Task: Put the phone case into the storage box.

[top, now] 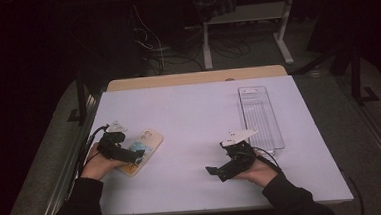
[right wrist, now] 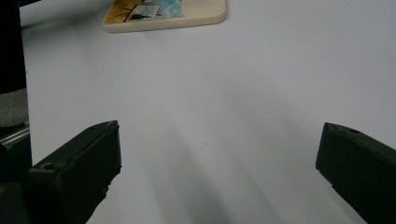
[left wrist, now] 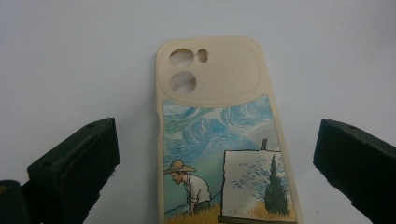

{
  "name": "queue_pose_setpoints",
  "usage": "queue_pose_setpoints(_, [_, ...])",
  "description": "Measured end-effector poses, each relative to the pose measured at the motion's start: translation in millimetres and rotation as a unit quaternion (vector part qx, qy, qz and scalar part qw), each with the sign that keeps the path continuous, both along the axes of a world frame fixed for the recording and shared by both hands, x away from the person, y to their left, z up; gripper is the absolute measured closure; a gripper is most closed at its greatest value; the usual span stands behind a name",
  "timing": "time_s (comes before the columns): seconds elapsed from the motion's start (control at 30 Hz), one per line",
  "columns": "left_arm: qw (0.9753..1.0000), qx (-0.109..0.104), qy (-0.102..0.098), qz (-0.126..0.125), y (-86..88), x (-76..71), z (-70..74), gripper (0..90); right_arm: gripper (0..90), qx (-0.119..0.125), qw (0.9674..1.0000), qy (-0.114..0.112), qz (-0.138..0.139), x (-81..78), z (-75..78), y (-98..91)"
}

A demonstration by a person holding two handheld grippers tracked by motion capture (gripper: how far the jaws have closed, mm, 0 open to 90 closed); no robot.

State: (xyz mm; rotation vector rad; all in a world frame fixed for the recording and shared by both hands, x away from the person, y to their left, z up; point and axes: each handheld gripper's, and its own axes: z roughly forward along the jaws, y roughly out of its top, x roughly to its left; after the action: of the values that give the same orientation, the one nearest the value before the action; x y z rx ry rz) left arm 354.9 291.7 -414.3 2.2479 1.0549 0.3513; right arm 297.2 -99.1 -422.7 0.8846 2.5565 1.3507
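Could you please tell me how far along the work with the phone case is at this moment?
Nothing looks finished yet: the phone case lies flat on the white table, painted back up, ungrasped. In hand: the left gripper is over it, open, one black finger either side. Left to do: closing on and moving it. The right gripper waits open above bare table, and the clear plastic tray holds nothing.

A cream rubbery phone case (left wrist: 219,135) printed with a painted scene of a straw-hatted figure and an easel lies flat on the white bench (left wrist: 70,60), camera cut-outs at its far end. The left gripper (left wrist: 215,163) has its black fingers (left wrist: 79,168) spread wide either side of the case, not touching it.
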Motion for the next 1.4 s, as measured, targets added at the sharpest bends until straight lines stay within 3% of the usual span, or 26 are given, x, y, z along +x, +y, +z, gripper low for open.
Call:
queue_pose_setpoints(0.5, [0.9992, 0.034, 0.021, -0.002, -7.4, -1.3, -9.7, 0.0, 0.0, 0.0, 1.0, 0.0, 0.0, -0.1, 0.0, 0.1])
queue_pose_setpoints(0.7, [0.9976, 0.065, 0.023, -0.009, -11.1, -1.6, -13.6, 0.0, 0.0, -0.001, 1.0, 0.001, -0.002, -0.2, 0.0, 0.3])
queue_pose_setpoints(0.97, [0.9964, 0.077, 0.031, -0.015, -13.2, -2.0, -17.1, 0.0, 0.0, -0.001, 1.0, 0.0, -0.001, 0.2, -0.1, 0.3])
queue_pose_setpoints(1.1, [0.9941, 0.099, 0.032, -0.028, -14.5, -1.7, -19.3, 0.0, 0.0, 0.0, 1.0, 0.0, -0.002, 0.1, -0.1, 0.2])
queue_pose_setpoints(1.4, [0.9937, 0.102, 0.034, -0.032, -16.7, -3.0, -20.4, 5.3, 0.0, 0.0, 1.0, 0.001, -0.002, 0.1, 0.0, 0.2])
